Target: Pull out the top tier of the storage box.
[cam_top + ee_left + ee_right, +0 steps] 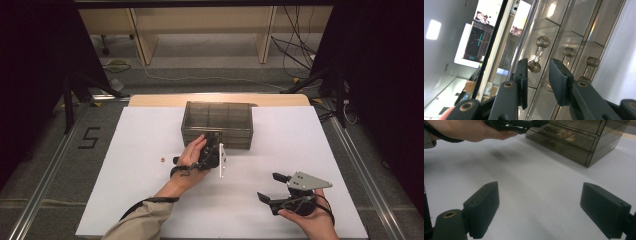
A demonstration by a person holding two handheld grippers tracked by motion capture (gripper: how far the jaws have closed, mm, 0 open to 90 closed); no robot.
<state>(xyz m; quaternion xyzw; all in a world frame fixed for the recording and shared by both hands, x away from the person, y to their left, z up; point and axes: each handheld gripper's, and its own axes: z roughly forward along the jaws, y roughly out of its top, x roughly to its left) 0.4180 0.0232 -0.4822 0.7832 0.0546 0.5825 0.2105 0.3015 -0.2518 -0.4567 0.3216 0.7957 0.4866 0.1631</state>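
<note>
Your left gripper point(537, 75) is lined up on a clear dumbbell-shaped drawer handle point(538, 54) of the smoky translucent plastic drawer cabinet point(217, 124) mid-table — jaws apart, not yet pinching. Every drawer looks shut; grasping and pulling remain. Your right gripper point(540, 206) waits wide open.

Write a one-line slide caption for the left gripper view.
Left gripper, jaws narrowed but not yet touching, lined up on a drawer handle of the smoky clear drawer box.

Smoky brown see-through drawer box point(217, 124) with matching clear handles point(538, 54), plain white table point(140, 165), black grippers point(212, 150), grey plate point(310, 180) on one.
</note>
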